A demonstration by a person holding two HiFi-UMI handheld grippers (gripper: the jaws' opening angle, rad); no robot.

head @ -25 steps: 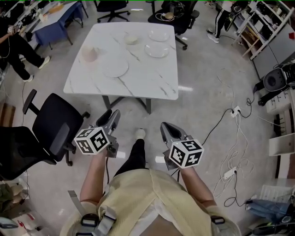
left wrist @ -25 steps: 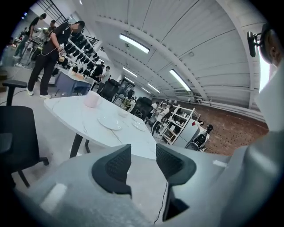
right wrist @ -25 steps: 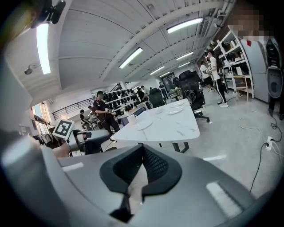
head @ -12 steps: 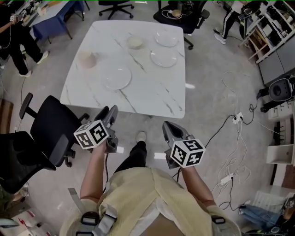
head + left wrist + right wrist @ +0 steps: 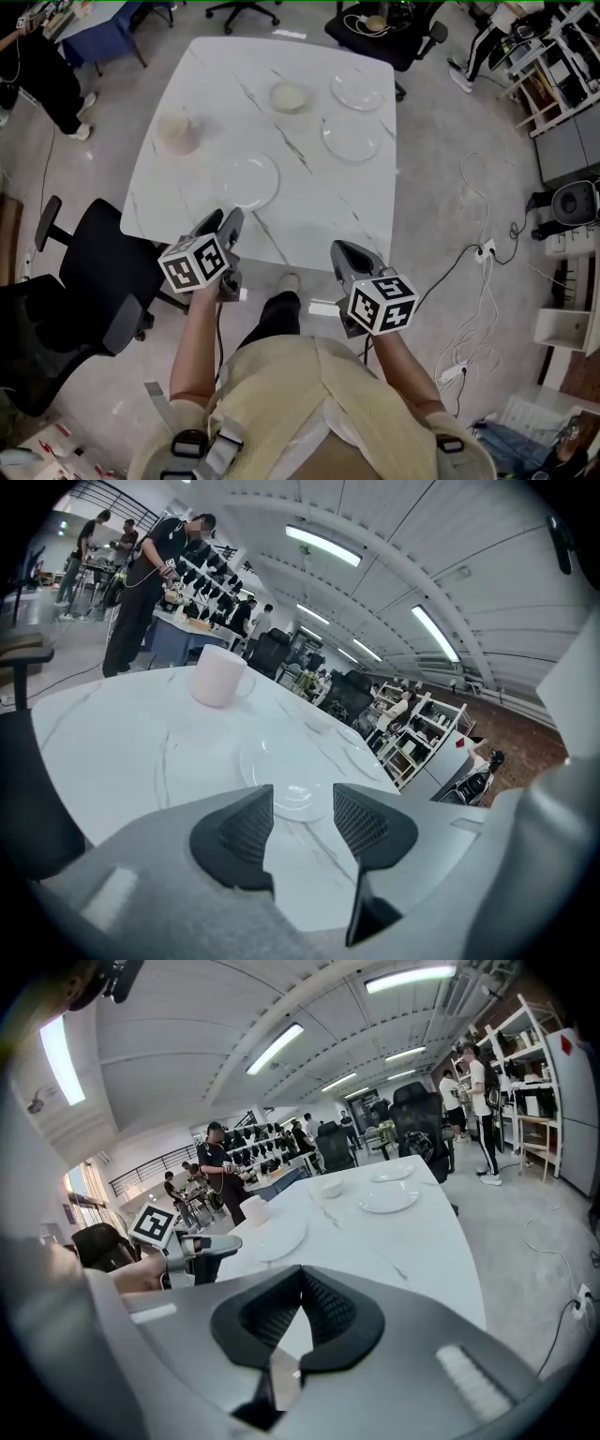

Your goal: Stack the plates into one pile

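Three clear glass plates lie apart on the white marble table [image 5: 309, 202]: a near one [image 5: 247, 179], one to the right [image 5: 352, 138] and a far one [image 5: 357, 91]. My left gripper [image 5: 228, 222] hovers over the table's near edge, open and empty, and points at the near plate [image 5: 286, 778]. My right gripper [image 5: 342, 251] is just short of the near edge, shut on nothing. Its own view shows the near plate [image 5: 274, 1238], the right plate [image 5: 388, 1198] and the far plate [image 5: 391, 1174] ahead of the closed jaws.
A pink cup [image 5: 176, 132] stands at the table's left and a small bowl [image 5: 289, 97] near the far plate. A black office chair [image 5: 89, 281] is close at the left. Cables [image 5: 473, 272] trail on the floor at the right. People stand at the far left.
Both grippers have moved forward toward the table. The left one now reaches over its near edge, and the table sits closer and lower in the head view.
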